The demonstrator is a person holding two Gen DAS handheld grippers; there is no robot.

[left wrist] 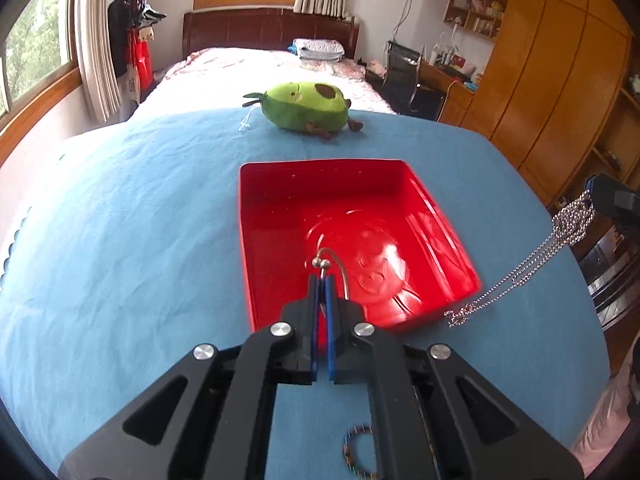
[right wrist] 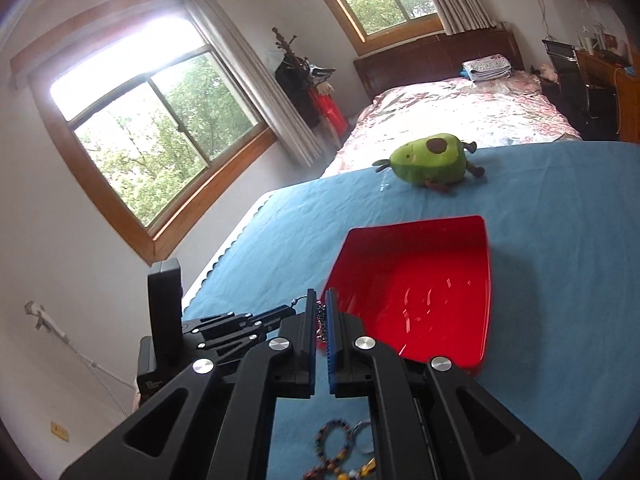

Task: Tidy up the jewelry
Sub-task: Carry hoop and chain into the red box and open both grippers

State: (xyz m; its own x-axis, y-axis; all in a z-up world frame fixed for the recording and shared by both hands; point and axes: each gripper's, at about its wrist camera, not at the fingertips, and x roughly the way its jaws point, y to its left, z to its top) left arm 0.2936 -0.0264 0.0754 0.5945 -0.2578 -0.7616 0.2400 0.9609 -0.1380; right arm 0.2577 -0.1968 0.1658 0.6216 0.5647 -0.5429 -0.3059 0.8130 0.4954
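Your left gripper (left wrist: 321, 280) pinches a silver open bangle with ball ends (left wrist: 334, 266) above the red plastic tray (left wrist: 280, 208); your right gripper (right wrist: 321, 300) (fingers pressed together) grips a silver bead chain (left wrist: 560, 236), dangling beside the tray over the blue-clothed surface (left wrist: 140, 220).

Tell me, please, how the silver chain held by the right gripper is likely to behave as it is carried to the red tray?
The chain looks floppy: it sags in a loose strand below the right gripper, so it may swing. Its fine beaded links look light, and its lower end seems to trail on the blue cloth, so it might drag or snag. Lowered into the tray, it would probably pile up.
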